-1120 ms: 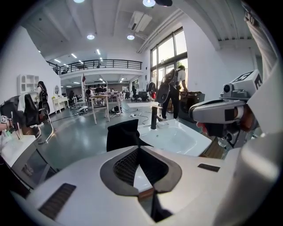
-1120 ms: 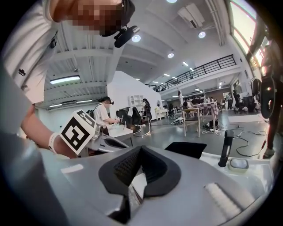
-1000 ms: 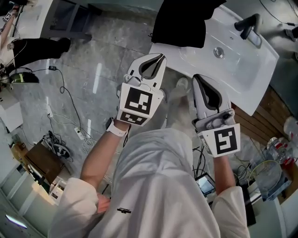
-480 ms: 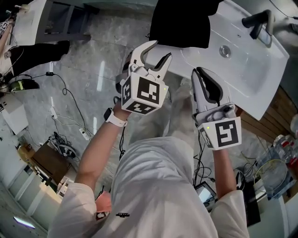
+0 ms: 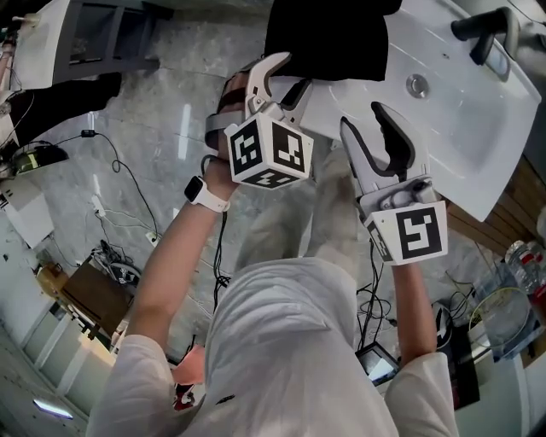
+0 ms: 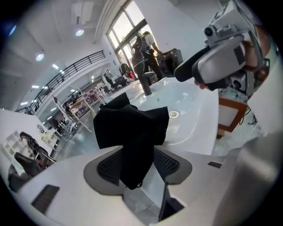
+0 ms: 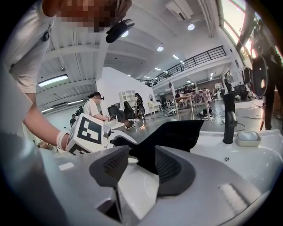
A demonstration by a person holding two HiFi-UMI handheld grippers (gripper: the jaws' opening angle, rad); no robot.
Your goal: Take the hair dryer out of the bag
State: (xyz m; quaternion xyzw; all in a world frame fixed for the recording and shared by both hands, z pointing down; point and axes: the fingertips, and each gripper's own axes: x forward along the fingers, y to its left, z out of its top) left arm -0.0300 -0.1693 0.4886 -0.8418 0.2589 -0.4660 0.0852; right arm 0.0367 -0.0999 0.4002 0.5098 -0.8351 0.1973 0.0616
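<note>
A person stands at a white sink (image 5: pixel 465 136) with a gripper in each hand. A black bag (image 5: pixel 328 38) is draped over the sink's near edge, one corner hanging off it, well apart from the faucet (image 5: pixel 486 21) at the far side. The left gripper (image 5: pixel 287 75) is right at the bag's lower edge. Its 2 jaws have just been opening and stand wide apart, with the hanging corner in the gap between them, not pinched. The right gripper (image 5: pixel 363 119) is just beside it over the sink's rim. Its jaws have also just been opening and stand apart with nothing between them, the bag ahead of them. The hair dryer cannot be seen in any view.
</note>
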